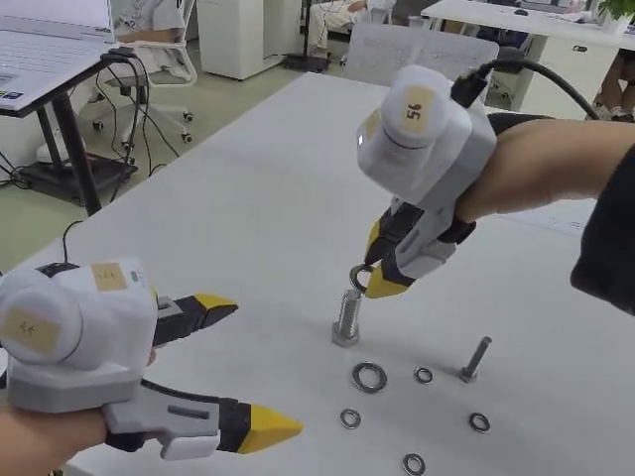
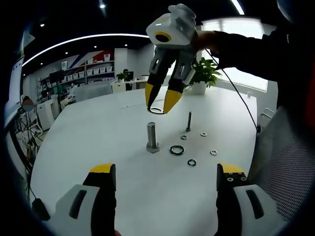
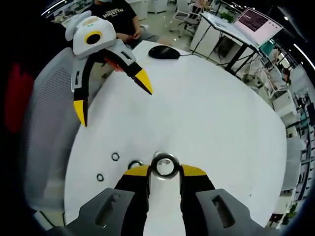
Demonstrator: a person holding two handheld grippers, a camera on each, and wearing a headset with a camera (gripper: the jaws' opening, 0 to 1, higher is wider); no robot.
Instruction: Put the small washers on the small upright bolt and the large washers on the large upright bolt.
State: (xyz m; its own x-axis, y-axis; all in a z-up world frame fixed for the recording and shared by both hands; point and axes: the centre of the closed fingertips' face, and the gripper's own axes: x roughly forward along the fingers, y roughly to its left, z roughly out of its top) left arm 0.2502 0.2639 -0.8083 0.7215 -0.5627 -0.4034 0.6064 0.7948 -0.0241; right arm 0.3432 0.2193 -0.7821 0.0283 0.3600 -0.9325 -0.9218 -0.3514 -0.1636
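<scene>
1. Head view: the right tongs (image 1: 380, 275) have a white body, black jaws and pointed yellow tips. They are clamped on a large washer (image 1: 358, 277), a flat steel ring gripped at its rim between the tips.
2. The large upright bolt (image 1: 348, 317) is a thick threaded shaft of grey metal standing on its hex head. It is directly below the right tongs' tips. In the left gripper view the held washer hangs just above the bolt's top, apart from it and not yet on it.
3. The small upright bolt (image 1: 475, 359) is a thin threaded shaft, also head-down. It stands below the right tongs, on the far side of the large upright bolt from the left tongs (image 2: 167, 170).
4. A second large washer (image 1: 369, 377) lies flat near the large bolt's base. Four small washers (image 1: 424, 375), thin bright rings, lie flat and scattered around it, between the left tongs and the small bolt.
5. The left tongs are held low over the bench (image 1: 248, 198) with jaws wide apart, gripping nothing, tips aimed toward both bolts.
6. The bench is a smooth, matte white top with a curved edge.
7. The room is an office. A mesh chair (image 2: 288, 162) stands at the bench edge, a potted plant (image 2: 206, 76) behind the right tongs, and shelving (image 2: 81, 76) along the far wall.
</scene>
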